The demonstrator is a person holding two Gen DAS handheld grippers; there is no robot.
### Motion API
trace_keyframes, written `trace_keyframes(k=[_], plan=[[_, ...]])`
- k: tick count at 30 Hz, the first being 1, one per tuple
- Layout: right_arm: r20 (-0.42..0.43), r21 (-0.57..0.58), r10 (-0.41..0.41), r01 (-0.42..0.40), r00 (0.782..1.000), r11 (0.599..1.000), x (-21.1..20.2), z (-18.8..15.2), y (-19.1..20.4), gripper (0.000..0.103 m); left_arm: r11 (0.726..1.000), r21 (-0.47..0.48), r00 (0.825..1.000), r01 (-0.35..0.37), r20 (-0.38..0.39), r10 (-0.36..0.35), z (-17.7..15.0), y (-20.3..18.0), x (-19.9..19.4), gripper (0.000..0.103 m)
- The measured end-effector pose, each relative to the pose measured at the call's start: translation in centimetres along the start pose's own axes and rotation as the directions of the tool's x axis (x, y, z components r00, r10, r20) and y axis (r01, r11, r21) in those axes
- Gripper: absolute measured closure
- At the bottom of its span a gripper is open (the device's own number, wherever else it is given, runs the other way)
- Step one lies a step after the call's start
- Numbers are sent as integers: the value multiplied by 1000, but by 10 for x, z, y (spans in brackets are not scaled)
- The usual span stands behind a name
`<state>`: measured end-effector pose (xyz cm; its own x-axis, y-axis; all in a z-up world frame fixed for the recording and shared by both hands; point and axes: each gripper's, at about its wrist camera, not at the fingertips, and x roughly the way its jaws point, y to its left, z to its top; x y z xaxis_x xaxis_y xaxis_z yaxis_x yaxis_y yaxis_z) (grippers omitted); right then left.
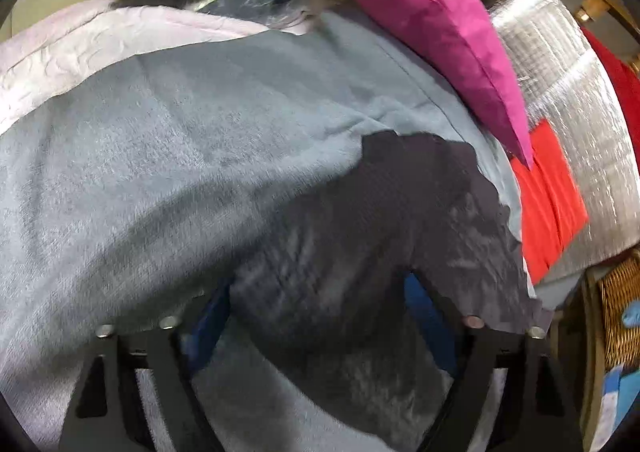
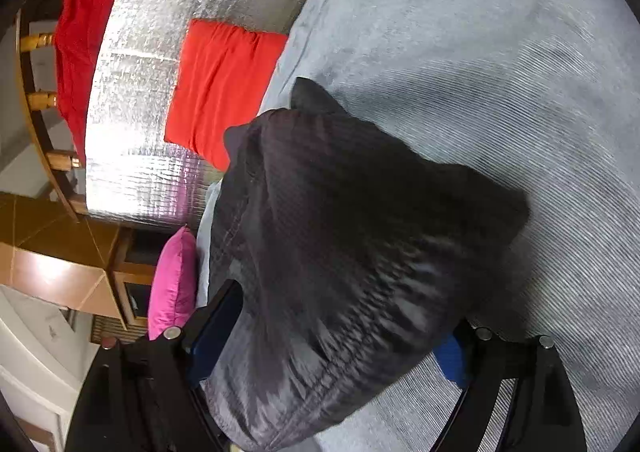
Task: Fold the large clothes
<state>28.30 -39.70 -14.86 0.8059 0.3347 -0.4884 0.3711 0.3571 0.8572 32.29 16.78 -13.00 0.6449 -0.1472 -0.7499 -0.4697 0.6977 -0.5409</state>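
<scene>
A dark grey garment (image 1: 380, 219) lies bunched on a light grey-blue blanket (image 1: 160, 155). In the left wrist view the cloth drapes over my left gripper (image 1: 316, 292) and hides its fingertips; blue pads (image 1: 212, 312) show at both sides, wide apart. In the right wrist view the same dark garment (image 2: 352, 252) is heaped over my right gripper (image 2: 332, 340), whose blue pads (image 2: 450, 360) stand apart on either side of the cloth. Whether either gripper pinches the cloth is hidden.
A magenta pillow (image 1: 436, 31) lies at the blanket's edge, also in the right wrist view (image 2: 174, 284). A folded red garment (image 2: 224, 87) rests on a silver foil mat (image 2: 136, 91). A wicker basket (image 1: 620, 300) stands at right. A wooden rail (image 2: 36, 99) and tiled floor (image 2: 48, 244) lie beyond.
</scene>
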Motion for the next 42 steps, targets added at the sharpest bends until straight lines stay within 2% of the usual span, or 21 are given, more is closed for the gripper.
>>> trace_keyframes(k=[2, 3, 4, 5, 7, 10, 14, 23, 31, 38, 40, 41, 42], plan=[[3, -27, -21, 21, 1000, 999, 6, 2, 6, 29, 1000, 12, 1000, -11, -22, 11, 4, -4, 3, 49], [1, -24, -25, 25, 1000, 999, 8, 4, 6, 45, 1000, 26, 1000, -15, -25, 16, 6, -7, 3, 55], [-6, -22, -24, 23, 1000, 999, 10, 5, 5, 55, 998, 50, 999, -29, -27, 30, 6, -12, 2, 63], [-18, -37, -28, 28, 999, 999, 13, 7, 7, 56, 997, 71, 999, -35, -26, 37, 6, -16, 1, 71], [-19, -90, -48, 46, 999, 995, 10, 10, 11, 66, 992, 115, 999, -47, -13, 49, 7, -25, -6, 79], [-9, -151, -54, 52, 999, 987, 2, 8, 28, 70, 989, 142, 999, -49, 5, 49, 8, -31, -18, 83], [0, -177, -60, 59, 998, 982, -13, 4, 38, 71, 985, 166, 999, -49, 14, 47, 3, -28, -37, 84], [-17, -201, -59, 55, 998, 978, -60, -22, 12, 72, 979, 197, 999, -45, -1, 46, -31, 9, -74, 84], [-46, -210, -69, 57, 997, 976, -73, -27, -12, 72, 974, 217, 998, -65, -7, 68, -40, 16, -74, 84], [-52, -212, -70, 58, 996, 976, -78, -29, -17, 72, 973, 219, 996, -78, -17, 83, -41, 16, -74, 84], [-58, -222, -76, 62, 995, 973, -76, -27, -15, 71, 972, 219, 996, -80, -28, 88, -41, 17, -70, 79], [-60, -218, -75, 61, 995, 974, -74, -27, -15, 70, 974, 210, 995, -81, -32, 90, -41, 21, -67, 71], [-67, -201, -74, 59, 995, 978, -72, -25, -18, 63, 977, 197, 996, -79, -34, 87, -40, 25, -65, 67]])
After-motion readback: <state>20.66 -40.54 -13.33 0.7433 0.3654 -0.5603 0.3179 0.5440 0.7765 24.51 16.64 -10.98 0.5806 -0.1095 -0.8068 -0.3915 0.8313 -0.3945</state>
